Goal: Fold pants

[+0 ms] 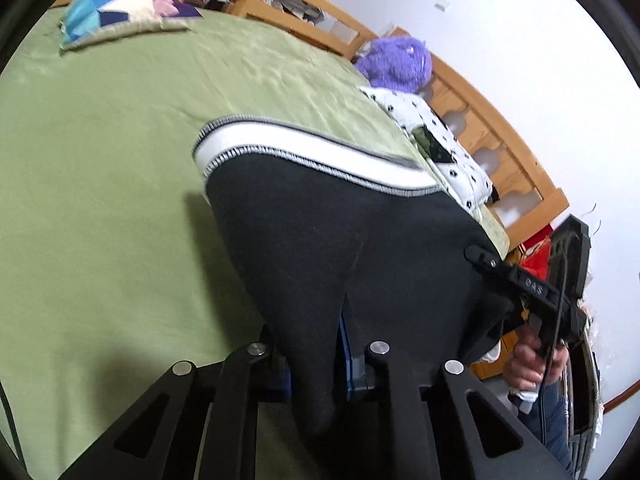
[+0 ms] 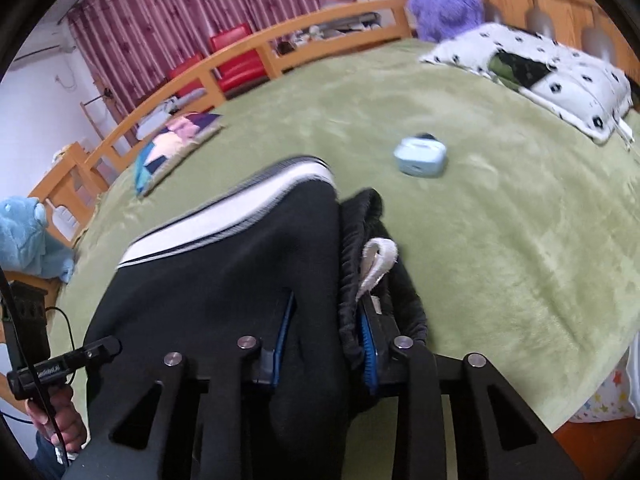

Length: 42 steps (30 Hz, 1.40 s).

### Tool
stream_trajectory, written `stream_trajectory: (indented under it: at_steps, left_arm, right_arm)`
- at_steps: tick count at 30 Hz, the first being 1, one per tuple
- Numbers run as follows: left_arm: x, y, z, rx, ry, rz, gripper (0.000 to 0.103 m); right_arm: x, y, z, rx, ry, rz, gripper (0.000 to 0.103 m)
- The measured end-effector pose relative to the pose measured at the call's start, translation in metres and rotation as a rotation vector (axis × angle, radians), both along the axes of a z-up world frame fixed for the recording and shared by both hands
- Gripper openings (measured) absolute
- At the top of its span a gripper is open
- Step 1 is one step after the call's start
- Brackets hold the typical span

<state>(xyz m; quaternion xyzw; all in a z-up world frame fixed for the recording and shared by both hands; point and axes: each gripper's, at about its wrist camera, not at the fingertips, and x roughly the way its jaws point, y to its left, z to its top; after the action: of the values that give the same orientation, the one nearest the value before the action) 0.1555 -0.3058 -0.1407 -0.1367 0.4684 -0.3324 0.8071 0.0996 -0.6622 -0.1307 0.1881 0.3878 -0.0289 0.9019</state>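
Note:
Black pants with a white side stripe hang over the green bed. My left gripper is shut on the black cloth near the camera. My right gripper is shut on the pants at the bunched elastic waistband, where a white drawstring sticks out. The right gripper also shows at the right edge of the left wrist view, clamped on the pants' edge. The left gripper shows at the lower left of the right wrist view.
On the green bed lie a patchwork pillow, a white spotted pillow, a purple plush toy and a small light-blue case. A wooden rail borders the bed. A blue plush sits at the left.

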Motion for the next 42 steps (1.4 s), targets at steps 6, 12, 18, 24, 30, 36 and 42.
stream_trajectory:
  at_steps: [6,12,18,24,30,36,42]
  left_arm:
    - [0.001,0.104,0.028,0.05,-0.058,0.091,0.015]
    - [-0.011,0.236,0.04,0.13,-0.098,0.234,0.014]
    - [-0.009,0.331,0.038,0.157,-0.075,0.359,0.015]
    - [-0.013,0.346,-0.011,0.184,0.025,0.369,0.025]
    - [-0.033,0.331,-0.008,0.358,-0.036,0.392,0.037]
    - [-0.069,0.34,0.009,0.33,-0.075,0.425,0.05]
    - [-0.084,0.337,0.022,0.366,-0.115,0.446,0.051]
  right_arm:
    - [0.017,0.092,0.006,0.045,-0.009,0.093,0.028]
    - [0.047,0.216,0.004,0.128,-0.026,0.24,0.027]
    - [0.07,0.325,0.006,0.115,-0.006,0.388,0.026]
    - [0.07,0.358,-0.02,-0.078,0.081,0.375,0.036]
    - [0.057,0.353,-0.03,-0.272,0.131,0.366,0.053]
    - [0.033,0.333,-0.009,-0.187,0.021,0.326,0.053]
    - [0.059,0.365,-0.032,-0.246,0.084,0.378,0.016]
